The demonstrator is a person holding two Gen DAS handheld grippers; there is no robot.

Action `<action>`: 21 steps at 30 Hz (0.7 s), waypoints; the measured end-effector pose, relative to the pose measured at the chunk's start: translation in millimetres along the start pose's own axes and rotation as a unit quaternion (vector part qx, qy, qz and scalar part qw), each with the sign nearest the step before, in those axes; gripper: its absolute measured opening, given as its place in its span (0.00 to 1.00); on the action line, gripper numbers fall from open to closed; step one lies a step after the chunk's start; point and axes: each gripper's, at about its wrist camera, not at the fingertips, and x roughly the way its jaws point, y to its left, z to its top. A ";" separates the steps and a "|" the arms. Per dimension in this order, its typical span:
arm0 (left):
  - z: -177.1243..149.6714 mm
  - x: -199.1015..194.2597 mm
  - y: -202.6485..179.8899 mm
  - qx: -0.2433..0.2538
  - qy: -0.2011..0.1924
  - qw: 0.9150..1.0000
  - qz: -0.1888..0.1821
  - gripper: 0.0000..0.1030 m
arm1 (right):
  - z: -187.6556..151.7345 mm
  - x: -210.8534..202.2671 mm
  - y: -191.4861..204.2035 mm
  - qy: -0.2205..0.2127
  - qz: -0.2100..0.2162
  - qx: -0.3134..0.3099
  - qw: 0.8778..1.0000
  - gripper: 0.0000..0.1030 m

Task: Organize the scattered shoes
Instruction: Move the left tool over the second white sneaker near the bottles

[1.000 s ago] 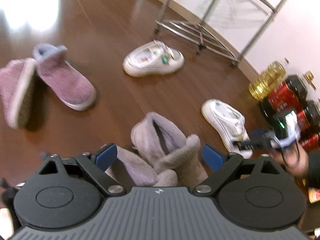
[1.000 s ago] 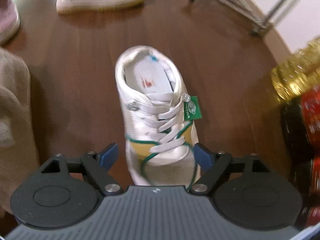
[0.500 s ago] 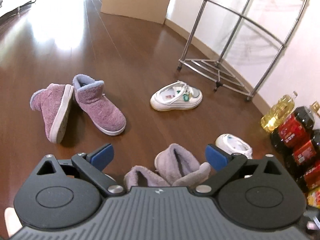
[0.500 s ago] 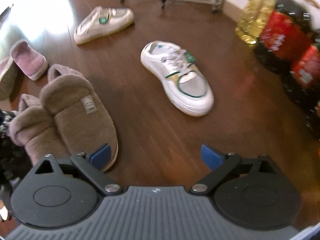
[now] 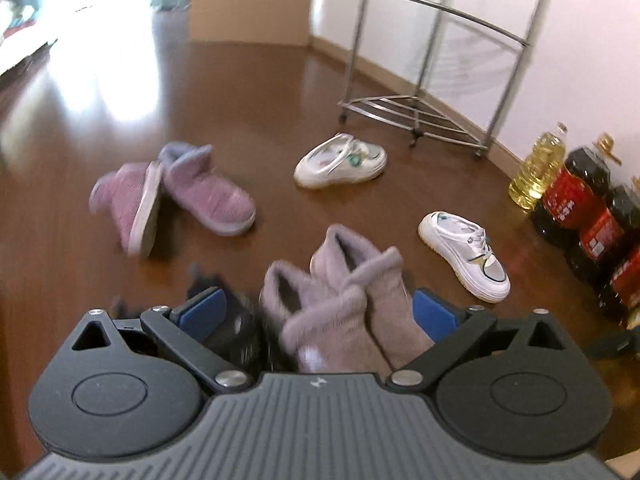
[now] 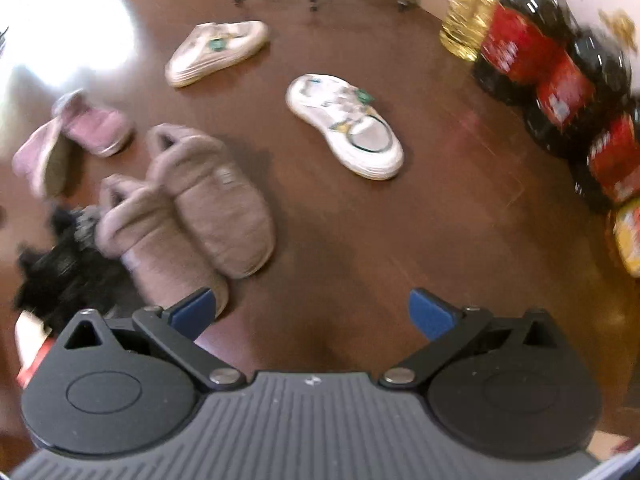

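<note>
Hovering over the dark wood floor (image 6: 360, 240), both grippers are standing with jaws spread wide and nothing between the pads. Both have just been opening. The left gripper (image 5: 316, 312) is looking down past the pair of grey fleece boots (image 5: 352, 292), which are lying side by side, touching, just ahead of its blue fingertips (image 5: 200, 310). The right gripper (image 6: 310, 314) is hanging over bare floor, with the same grey pair to its left. One white sneaker (image 6: 348, 126) is lying upright, alone, between the grey boots and the row of dark red-labelled bottles (image 6: 560, 80). The second white sneaker (image 5: 340, 160) is lying well apart from it, near the metal corner rack (image 5: 420, 116). The purple boots (image 5: 180, 196) are resting together, one tipped on its side, sole showing.
</note>
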 end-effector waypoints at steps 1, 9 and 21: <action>5.7 -19.0 -4.3 0.002 0.015 1.000 0.012 0.98 | 5.1 -21.3 1.8 0.005 -0.002 -0.006 1.000 0.99; 98.4 -120.0 -40.4 -0.044 0.050 0.998 -0.019 0.99 | 94.1 -179.8 7.1 0.013 -0.001 -0.014 1.000 0.99; 253.0 -55.2 -112.0 -0.064 0.050 0.996 0.030 0.99 | 310.1 -250.3 -35.2 -0.102 0.055 -0.034 0.993 0.99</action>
